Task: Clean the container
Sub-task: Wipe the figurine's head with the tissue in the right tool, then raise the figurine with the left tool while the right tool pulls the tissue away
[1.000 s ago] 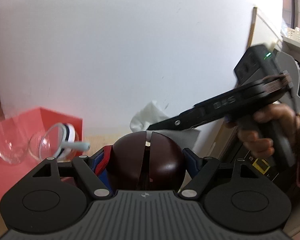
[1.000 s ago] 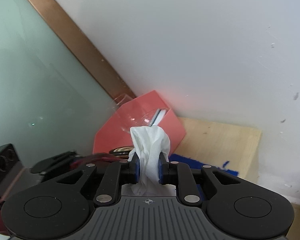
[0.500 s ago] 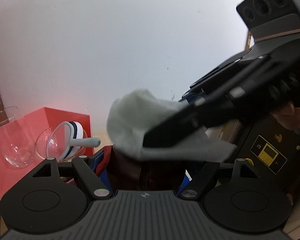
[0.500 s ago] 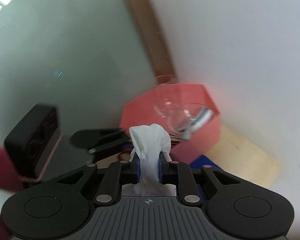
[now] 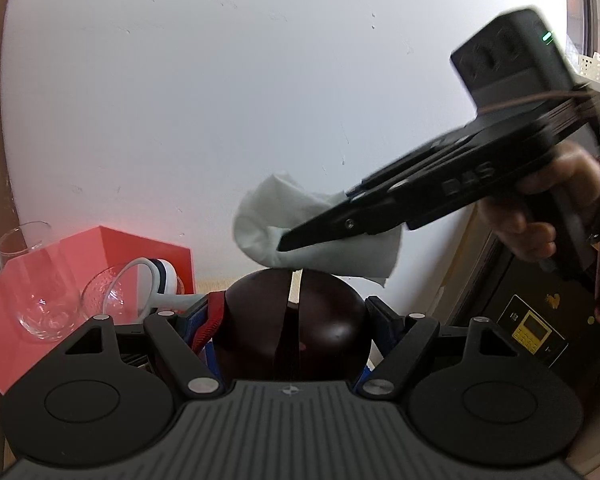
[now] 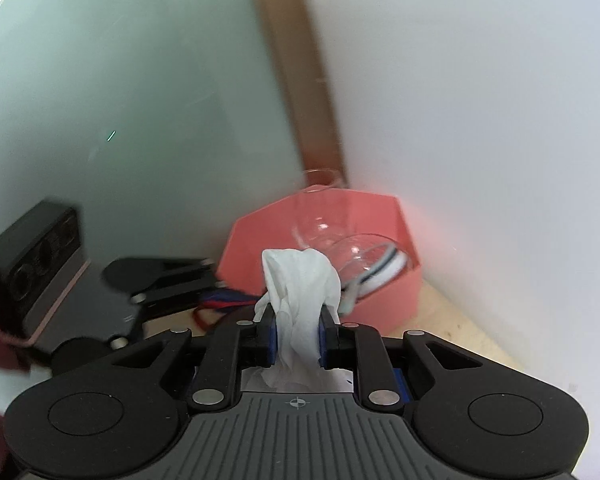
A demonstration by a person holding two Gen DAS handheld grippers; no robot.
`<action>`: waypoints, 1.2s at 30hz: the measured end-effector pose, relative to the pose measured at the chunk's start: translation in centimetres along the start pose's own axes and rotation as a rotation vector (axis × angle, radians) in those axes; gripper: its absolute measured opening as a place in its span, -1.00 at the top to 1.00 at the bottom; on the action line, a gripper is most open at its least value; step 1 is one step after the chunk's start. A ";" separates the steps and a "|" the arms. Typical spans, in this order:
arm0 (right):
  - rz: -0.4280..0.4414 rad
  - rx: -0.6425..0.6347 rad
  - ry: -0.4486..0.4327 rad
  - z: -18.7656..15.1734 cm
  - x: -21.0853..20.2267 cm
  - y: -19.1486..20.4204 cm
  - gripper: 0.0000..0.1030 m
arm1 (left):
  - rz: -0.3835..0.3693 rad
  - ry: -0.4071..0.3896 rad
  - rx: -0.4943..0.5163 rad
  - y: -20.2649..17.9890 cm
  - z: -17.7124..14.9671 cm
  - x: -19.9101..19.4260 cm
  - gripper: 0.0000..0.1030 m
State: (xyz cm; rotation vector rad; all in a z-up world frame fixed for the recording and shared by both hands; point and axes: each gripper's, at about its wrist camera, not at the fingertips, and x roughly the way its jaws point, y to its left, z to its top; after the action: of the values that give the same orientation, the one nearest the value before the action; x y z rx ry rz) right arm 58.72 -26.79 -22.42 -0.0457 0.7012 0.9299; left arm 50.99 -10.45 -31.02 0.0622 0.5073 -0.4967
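White tissue [image 5: 316, 224], clamped in right claw [image 6: 298, 320], now lifted above dark container [image 5: 292, 320] held in left claw [image 5: 294, 316]; wiping presumably ongoing.

Both grippers [image 5: 292, 316] [image 6: 298, 320] clamped, loaded.

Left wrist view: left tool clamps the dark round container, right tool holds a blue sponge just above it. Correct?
Not quite. The right tool holds a crumpled white tissue, not a blue sponge; the right wrist view shows it pinched between the fingers. The rest stands: the left tool clamps the dark round container, with the tissue just above it.
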 end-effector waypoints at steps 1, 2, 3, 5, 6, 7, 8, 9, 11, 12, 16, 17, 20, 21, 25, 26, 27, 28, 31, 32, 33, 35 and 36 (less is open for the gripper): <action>-0.017 0.014 0.002 -0.2 0.0 -0.4 0.59 | -0.006 0.001 0.003 0.0 0.1 -0.1 -0.61; -0.038 0.016 0.013 -0.3 -0.1 -0.5 0.59 | -0.013 -0.001 0.005 0.1 0.1 -0.2 -0.61; -0.058 0.012 0.030 -0.4 0.1 -0.7 0.59 | -0.017 -0.004 0.007 0.1 0.2 -0.3 -0.61; -0.080 -0.015 0.063 -0.6 0.5 -0.6 0.59 | -0.022 0.001 0.016 0.1 0.3 -0.4 -0.61; -0.081 -0.035 0.074 -0.5 0.6 -0.3 0.59 | -0.022 0.001 0.021 0.1 0.3 -0.4 -0.61; -0.084 -0.053 0.078 -0.3 0.6 0.0 0.60 | -0.023 0.003 0.026 0.0 0.3 -0.4 -0.61; -0.091 -0.073 0.083 -0.1 0.5 0.4 0.60 | -0.022 0.003 0.026 0.0 0.4 -0.5 -0.61; -0.102 -0.095 0.084 0.1 0.4 0.7 0.60 | -0.020 0.003 0.026 0.0 0.4 -0.7 -0.61; -0.105 -0.122 0.071 0.5 0.1 1.2 0.60 | -0.017 0.001 0.025 0.1 0.6 -0.9 -0.61; -0.104 -0.131 0.063 0.7 -0.1 1.4 0.60 | -0.015 0.000 0.024 0.2 0.7 -1.0 -0.61; -0.075 -0.123 0.028 1.4 -1.5 2.7 0.60 | -0.012 -0.010 0.032 0.4 1.2 -1.5 -0.61; -0.066 -0.122 0.019 1.6 -1.8 3.1 0.60 | -0.016 -0.012 0.033 0.4 1.3 -1.6 -0.61; 0.003 -0.091 -0.003 2.0 -2.4 4.4 0.60 | -0.030 -0.017 0.035 0.5 1.6 -1.8 -0.61; 0.028 -0.082 -0.008 2.0 -2.0 4.6 0.60 | -0.039 -0.020 0.036 0.5 1.6 -2.0 -0.61; 0.088 -0.009 -0.063 1.1 -2.1 3.9 0.60 | -0.081 -0.035 -0.054 1.6 1.9 -3.0 -0.61; 0.085 0.048 -0.093 0.9 -2.5 2.9 0.60 | -0.092 -0.043 -0.087 2.0 2.1 -3.3 -0.61; 0.084 0.127 -0.126 0.4 -3.0 1.4 0.60 | -0.104 -0.056 -0.126 2.5 2.4 -3.8 -0.61; 0.089 0.217 -0.158 -0.2 -3.5 -0.3 0.60 | -0.116 -0.070 -0.162 3.0 2.7 -4.2 -0.61; 0.138 0.518 -0.303 -3.3 -4.5 -5.1 0.61 | -0.165 -0.109 -0.264 4.4 3.8 -5.3 -0.61; 0.163 0.607 -0.351 -4.3 -4.7 -6.3 0.61 | -0.186 -0.116 -0.303 5.0 4.1 -5.4 -0.61; 0.187 0.685 -0.395 -5.2 -4.6 -7.0 0.61 | -0.208 -0.122 -0.344 5.6 4.4 -5.5 -0.61; 0.241 0.800 -0.452 -6.5 -4.0 -7.6 0.62 | -0.251 -0.141 -0.432 6.2 4.8 -6.5 -0.61; 0.286 0.838 -0.477 -6.9 -3.5 -7.5 0.62 | -0.257 -0.147 -0.450 6.5 5.3 -6.7 -0.61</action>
State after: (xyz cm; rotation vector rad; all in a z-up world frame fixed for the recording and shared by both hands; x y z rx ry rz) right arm 59.28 -36.22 -27.68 1.0074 0.6074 0.8092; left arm 51.37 -2.69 -23.62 -0.4729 0.4750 -0.6225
